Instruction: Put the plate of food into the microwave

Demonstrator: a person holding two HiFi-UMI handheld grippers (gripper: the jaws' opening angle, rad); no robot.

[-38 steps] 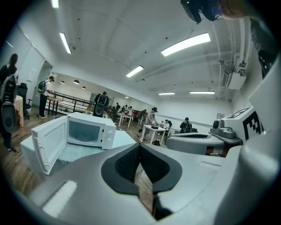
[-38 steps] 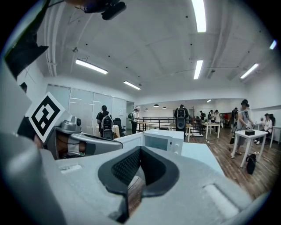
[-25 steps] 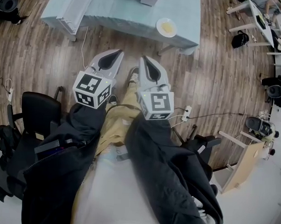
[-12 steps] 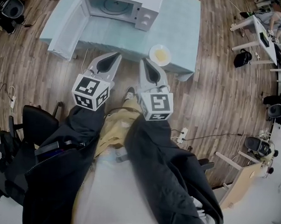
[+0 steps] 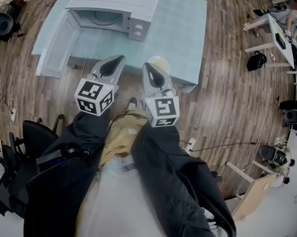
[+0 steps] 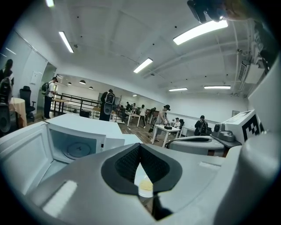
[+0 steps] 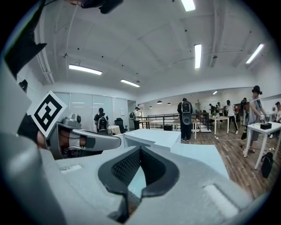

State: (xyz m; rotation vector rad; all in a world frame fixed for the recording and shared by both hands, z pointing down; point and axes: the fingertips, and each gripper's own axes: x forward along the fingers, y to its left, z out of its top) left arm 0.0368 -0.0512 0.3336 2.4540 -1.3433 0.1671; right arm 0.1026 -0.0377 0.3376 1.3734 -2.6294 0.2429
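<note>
A white microwave [image 5: 109,15] stands on the pale blue table [image 5: 184,38] with its door [image 5: 56,43] swung open to the left. The plate of food [image 5: 160,63], white with a yellow portion, sits near the table's front edge, partly hidden behind my right gripper [image 5: 146,65]. My left gripper [image 5: 120,57] is beside it, over the table's front edge. Both are held side by side, shut and empty. The left gripper view shows the open microwave [image 6: 79,147] and the plate [image 6: 145,184] below the shut jaws. The right gripper view looks over the table [image 7: 197,156].
Black office chairs [image 5: 37,130] stand at the left, close to the person's legs. A power strip and cable [image 5: 189,144] lie on the wooden floor at the right. Desks [image 5: 277,28] and several people are farther off in the room.
The person has walked toward the table: the microwave and table have come closer, and the plate now lies just beyond the right gripper's tip. Both grippers stay shut.
</note>
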